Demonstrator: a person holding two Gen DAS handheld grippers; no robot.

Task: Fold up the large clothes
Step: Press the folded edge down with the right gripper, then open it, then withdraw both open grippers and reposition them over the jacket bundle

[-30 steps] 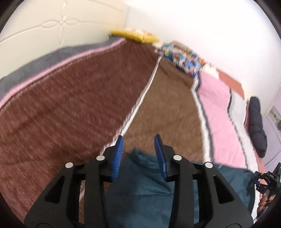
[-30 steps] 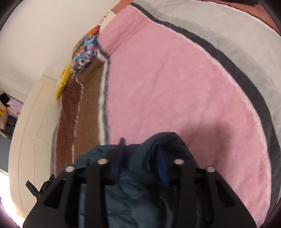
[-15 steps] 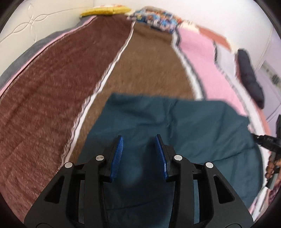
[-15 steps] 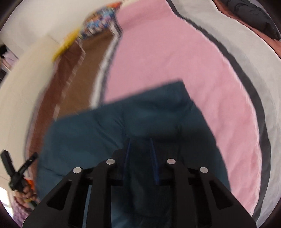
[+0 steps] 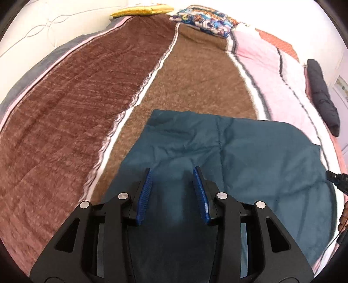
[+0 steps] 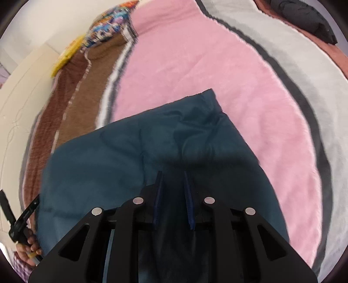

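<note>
A large dark teal padded garment [image 5: 239, 152] lies spread flat on the bed, across the brown and pink stripes of the blanket; it also fills the lower middle of the right wrist view [image 6: 134, 156]. My left gripper [image 5: 173, 172] is open and empty, hovering above the garment's near left part. My right gripper [image 6: 173, 174] is open with a narrower gap and empty, hovering above the garment's near right part. Neither gripper touches the cloth, as far as I can see.
The striped blanket [image 5: 65, 98] covers the bed, brown at left and pink [image 6: 206, 65] at right. A patterned pillow [image 5: 204, 19] and a yellow pillow [image 5: 141, 10] lie at the head. A black garment [image 5: 324, 93] lies at the far right edge.
Both grippers have let go of the garment's far edge and pulled back toward me. The garment now lies spread out on the bed. Both grippers are higher above it.
</note>
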